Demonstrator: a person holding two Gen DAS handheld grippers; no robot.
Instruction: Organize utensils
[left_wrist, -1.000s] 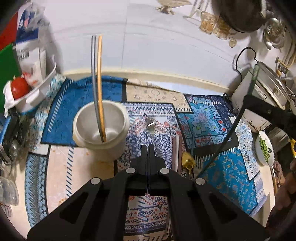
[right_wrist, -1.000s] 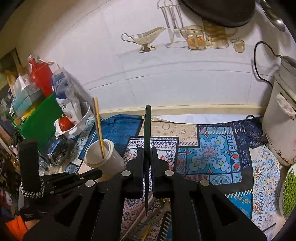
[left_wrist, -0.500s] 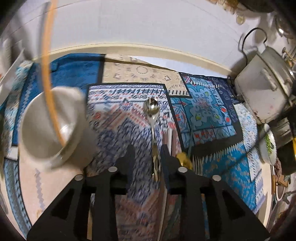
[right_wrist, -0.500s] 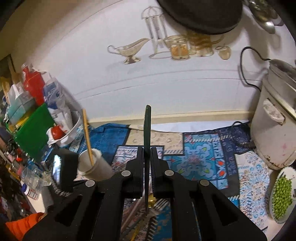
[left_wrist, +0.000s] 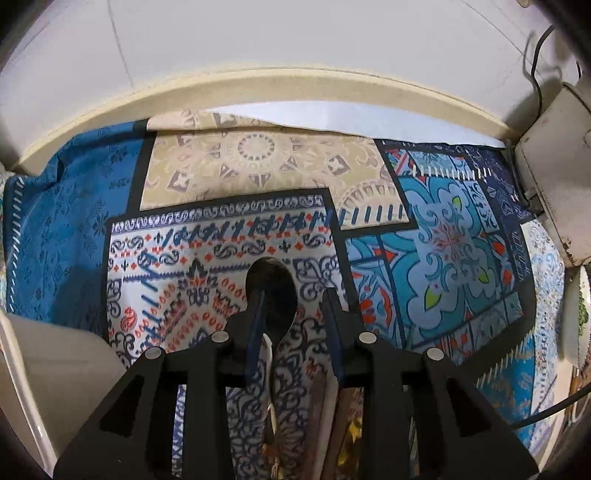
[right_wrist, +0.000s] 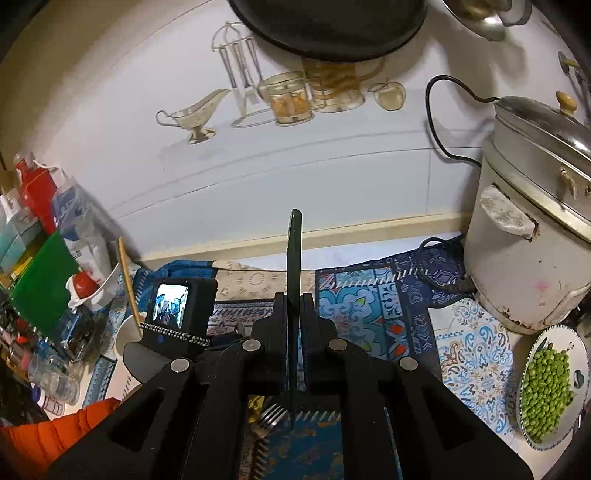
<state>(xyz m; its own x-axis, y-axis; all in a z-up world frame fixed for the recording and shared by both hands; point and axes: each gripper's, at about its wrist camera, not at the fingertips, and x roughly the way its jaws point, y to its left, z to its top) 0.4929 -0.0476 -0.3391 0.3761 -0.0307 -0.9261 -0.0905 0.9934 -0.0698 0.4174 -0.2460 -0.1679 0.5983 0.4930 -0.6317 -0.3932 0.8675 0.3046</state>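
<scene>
My left gripper (left_wrist: 293, 301) gapes wide over the spoon (left_wrist: 271, 295), low centre, bowl pointing up-frame, handle running down. My right gripper (right_wrist: 294, 308) clamps a dark utensil (right_wrist: 294, 266) upright, centre frame.

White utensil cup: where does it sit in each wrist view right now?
Left wrist: the white cup fills the lower-left corner, cut off by the edge.
Right wrist: the white cup is low at the left, with a wooden chopstick standing in it.
Shared landmark: the rice cooker, at the right in both.
</scene>
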